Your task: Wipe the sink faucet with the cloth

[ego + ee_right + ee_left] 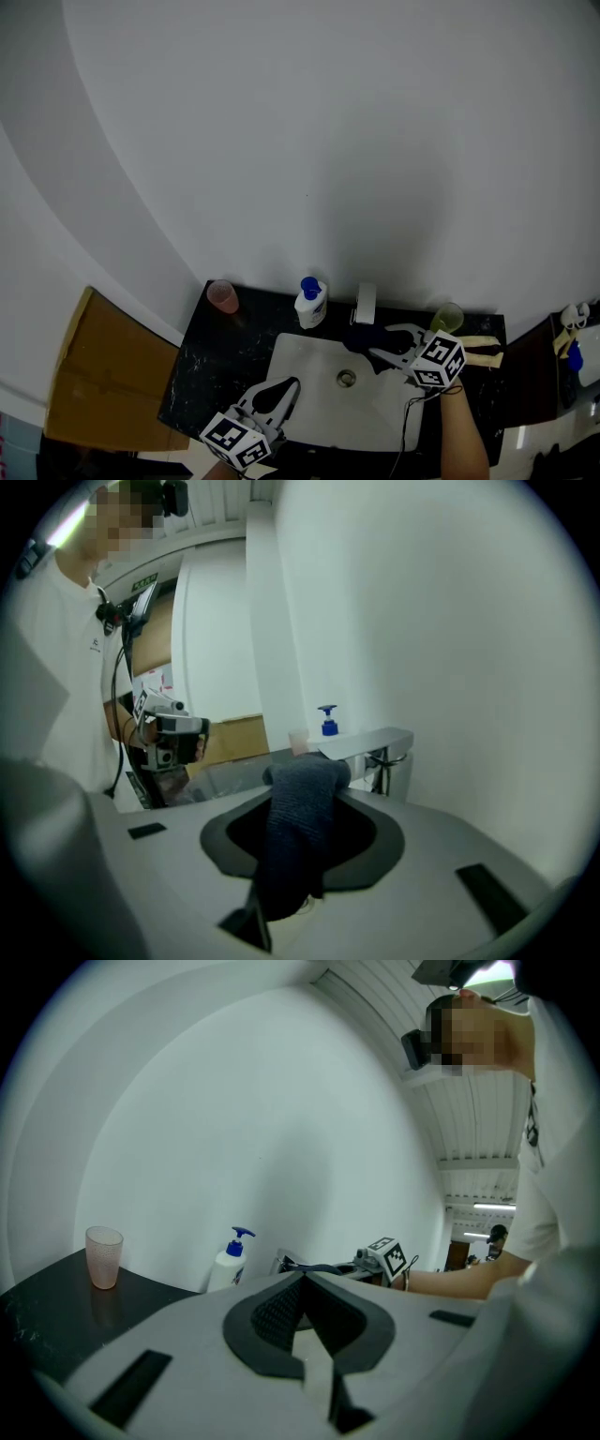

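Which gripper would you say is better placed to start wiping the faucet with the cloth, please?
Right. The right gripper is shut on the cloth, close to the faucet. The left gripper is shut, empty, and farther off at the front of the sink.

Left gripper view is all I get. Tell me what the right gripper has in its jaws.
Observer: The right gripper is shut on a dark cloth, which hangs down between the jaws.
Operator: Give me the cloth's place against the faucet.
Observer: From the head view, the cloth sits just in front of the faucet, over the back of the sink; I cannot tell whether they touch.
Operator: Report what stands to the right of the faucet.
Observer: A green cup stands on the black counter, close beside the right gripper.
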A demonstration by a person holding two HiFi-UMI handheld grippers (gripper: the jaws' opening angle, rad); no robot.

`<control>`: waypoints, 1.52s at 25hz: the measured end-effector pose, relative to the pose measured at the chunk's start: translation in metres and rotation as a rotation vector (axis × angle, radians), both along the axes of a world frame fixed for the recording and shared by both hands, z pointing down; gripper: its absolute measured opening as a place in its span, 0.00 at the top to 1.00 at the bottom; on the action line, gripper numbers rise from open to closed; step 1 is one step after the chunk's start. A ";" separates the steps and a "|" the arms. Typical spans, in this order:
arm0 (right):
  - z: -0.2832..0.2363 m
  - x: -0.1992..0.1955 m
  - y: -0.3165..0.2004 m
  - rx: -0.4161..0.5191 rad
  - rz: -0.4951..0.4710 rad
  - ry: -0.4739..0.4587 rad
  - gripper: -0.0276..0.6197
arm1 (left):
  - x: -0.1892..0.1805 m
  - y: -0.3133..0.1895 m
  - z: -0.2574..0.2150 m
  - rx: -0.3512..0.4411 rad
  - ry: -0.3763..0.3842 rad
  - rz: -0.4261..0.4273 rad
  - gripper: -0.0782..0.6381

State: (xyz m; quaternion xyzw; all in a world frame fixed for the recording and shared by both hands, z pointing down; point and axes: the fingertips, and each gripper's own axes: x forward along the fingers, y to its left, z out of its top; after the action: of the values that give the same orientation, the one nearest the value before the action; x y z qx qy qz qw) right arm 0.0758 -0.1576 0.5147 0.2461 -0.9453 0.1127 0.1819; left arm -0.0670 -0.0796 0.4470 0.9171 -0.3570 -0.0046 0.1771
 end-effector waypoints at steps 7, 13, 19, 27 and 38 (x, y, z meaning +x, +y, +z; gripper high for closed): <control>0.006 0.015 -0.065 0.043 0.205 -0.014 0.77 | -0.002 0.001 0.001 0.004 -0.007 0.000 0.89; -0.008 -0.005 -0.005 -0.025 0.011 -0.179 0.77 | -0.002 -0.001 -0.003 0.003 -0.009 -0.011 0.89; 0.007 0.017 -0.032 -0.004 0.161 -0.100 0.77 | -0.003 0.000 -0.004 0.004 -0.010 -0.012 0.89; -0.008 0.003 -0.029 0.011 0.124 -0.191 0.77 | -0.001 -0.001 -0.004 0.004 -0.004 -0.007 0.89; 0.002 0.016 -0.050 0.077 0.222 -0.048 0.77 | 0.000 0.002 0.004 0.006 0.011 0.005 0.89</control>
State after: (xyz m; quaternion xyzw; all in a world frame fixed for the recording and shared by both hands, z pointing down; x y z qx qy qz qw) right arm 0.0916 -0.2075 0.5170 0.3535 -0.9199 0.1016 0.1360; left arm -0.0669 -0.0780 0.4507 0.9185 -0.3539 -0.0105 0.1763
